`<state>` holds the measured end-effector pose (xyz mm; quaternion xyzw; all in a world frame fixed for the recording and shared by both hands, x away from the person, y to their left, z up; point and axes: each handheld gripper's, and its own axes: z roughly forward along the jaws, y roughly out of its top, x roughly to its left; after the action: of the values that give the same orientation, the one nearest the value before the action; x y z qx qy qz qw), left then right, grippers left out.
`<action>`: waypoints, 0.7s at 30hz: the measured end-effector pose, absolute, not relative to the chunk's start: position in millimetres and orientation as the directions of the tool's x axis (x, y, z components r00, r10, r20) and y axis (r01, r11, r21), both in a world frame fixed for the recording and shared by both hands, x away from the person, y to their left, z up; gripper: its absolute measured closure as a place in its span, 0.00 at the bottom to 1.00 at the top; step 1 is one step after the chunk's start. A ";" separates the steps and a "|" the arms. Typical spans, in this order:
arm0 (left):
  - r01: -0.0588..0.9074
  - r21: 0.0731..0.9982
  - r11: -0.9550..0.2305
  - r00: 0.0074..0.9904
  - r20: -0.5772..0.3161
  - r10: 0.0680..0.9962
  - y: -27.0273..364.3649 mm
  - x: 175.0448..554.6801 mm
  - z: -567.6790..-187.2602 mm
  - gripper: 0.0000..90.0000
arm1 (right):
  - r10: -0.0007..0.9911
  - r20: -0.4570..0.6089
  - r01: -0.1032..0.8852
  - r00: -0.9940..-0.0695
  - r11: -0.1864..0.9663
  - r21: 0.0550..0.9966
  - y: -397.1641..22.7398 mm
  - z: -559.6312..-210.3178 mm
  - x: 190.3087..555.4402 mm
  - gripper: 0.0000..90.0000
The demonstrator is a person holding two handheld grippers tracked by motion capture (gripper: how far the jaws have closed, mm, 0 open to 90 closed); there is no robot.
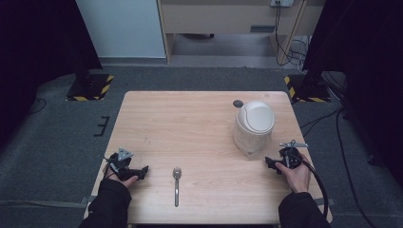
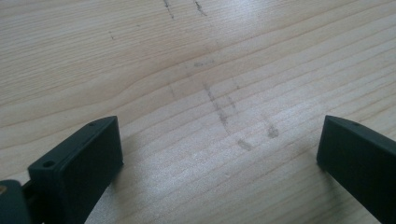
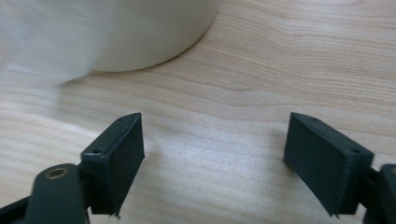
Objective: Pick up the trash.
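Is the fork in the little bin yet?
Not yet. Nothing looks done: the fork lies flat on the table, apart from the white bin. The left gripper and right gripper are both open and empty. Picking up the fork is probably next.

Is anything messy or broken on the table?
Nothing is spilled or broken. The fork lies flat near the front edge, the white bin stands upright with its lid on, and a small dark disc sits behind it. The wood only has faint grey scuff marks.
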<state>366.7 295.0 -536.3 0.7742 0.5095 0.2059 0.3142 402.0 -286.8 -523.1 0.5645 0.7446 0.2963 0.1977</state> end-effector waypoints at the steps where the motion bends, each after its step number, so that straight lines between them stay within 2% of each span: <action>1: 0.659 0.696 -0.283 0.396 -0.001 0.918 295.0 366.7 -536.3 0.00 | 0.958 0.040 0.723 -0.285 0.187 0.664 -286.8 -523.1 402.0 0.25; 3: 0.660 0.696 -0.283 0.396 -0.002 0.918 294.7 366.7 -536.3 0.00 | 0.954 0.066 0.697 -0.291 0.165 0.698 -285.5 -516.1 398.1 0.27; 4: 0.659 0.696 -0.285 0.398 -0.001 0.917 294.1 366.4 -536.2 0.00 | 0.951 0.076 0.653 -0.301 0.147 0.743 -284.0 -506.4 394.0 0.27; 9: 0.658 0.689 -0.304 0.423 -0.004 0.906 290.0 365.2 -535.4 0.00 | 0.931 0.055 0.551 -0.361 0.166 0.818 -274.4 -481.4 385.7 0.24; 21: 0.661 0.685 -0.306 0.424 -0.004 0.906 284.8 364.5 -535.0 0.00 | 0.889 0.057 0.454 -0.455 0.176 0.874 -249.6 -454.1 380.3 0.20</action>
<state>364.5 284.8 -535.0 0.7839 0.4998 0.1960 0.3118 380.3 -249.6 -454.1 0.4617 0.7270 0.4459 0.2441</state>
